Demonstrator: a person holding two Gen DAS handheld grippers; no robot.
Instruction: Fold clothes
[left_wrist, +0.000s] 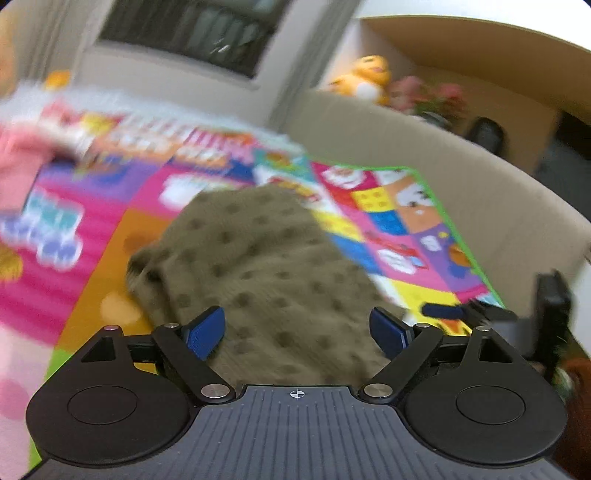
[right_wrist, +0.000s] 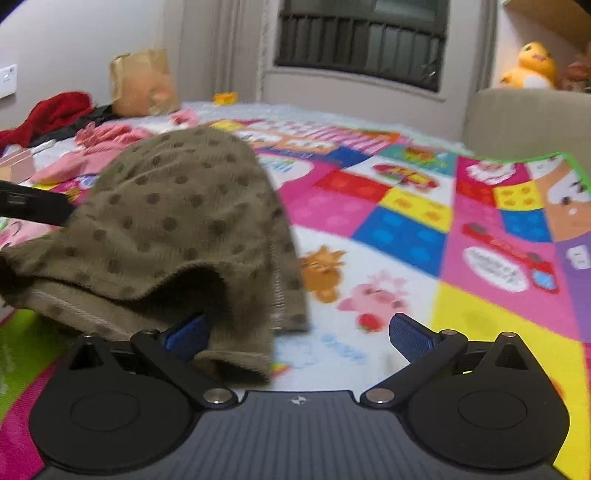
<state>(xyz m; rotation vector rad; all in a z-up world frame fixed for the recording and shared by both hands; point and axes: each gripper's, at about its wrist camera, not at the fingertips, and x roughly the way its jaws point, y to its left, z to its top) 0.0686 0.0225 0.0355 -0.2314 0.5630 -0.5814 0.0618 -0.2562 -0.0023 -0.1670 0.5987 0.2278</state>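
Garment (left_wrist: 266, 266) between left hand-held gripper (left_wrist: 297, 334) pads

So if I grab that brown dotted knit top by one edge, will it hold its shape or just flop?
Most likely flop: the brown dotted knit top already lies in soft humps and curled edges on the play mat. It looks thick and fuzzy, so it probably grips rather than slips. Expect the loose layers to trail and unfold.
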